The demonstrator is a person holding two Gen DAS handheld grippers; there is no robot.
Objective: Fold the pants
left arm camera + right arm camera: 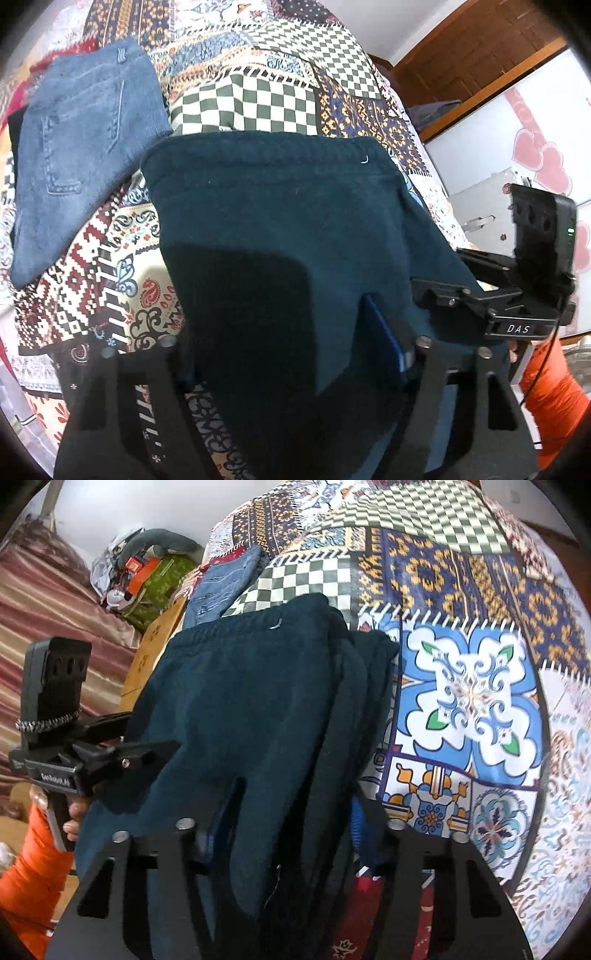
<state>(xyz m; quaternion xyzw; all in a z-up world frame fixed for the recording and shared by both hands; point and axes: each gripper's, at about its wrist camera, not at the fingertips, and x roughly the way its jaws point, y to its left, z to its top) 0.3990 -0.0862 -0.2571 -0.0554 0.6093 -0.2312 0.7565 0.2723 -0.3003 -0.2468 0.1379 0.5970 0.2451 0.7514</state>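
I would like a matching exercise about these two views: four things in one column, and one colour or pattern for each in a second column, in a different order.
Things
1. pants held by both grippers
2. jeans lying folded on the bedspread
3. sleeve of the person
4. bedspread

Colours or patterns
A. orange
B. patchwork with checks and tile prints
C. dark teal
D. faded blue

Pairs: 1-C, 2-D, 3-A, 4-B

Black jaws, orange sleeve (29,853)
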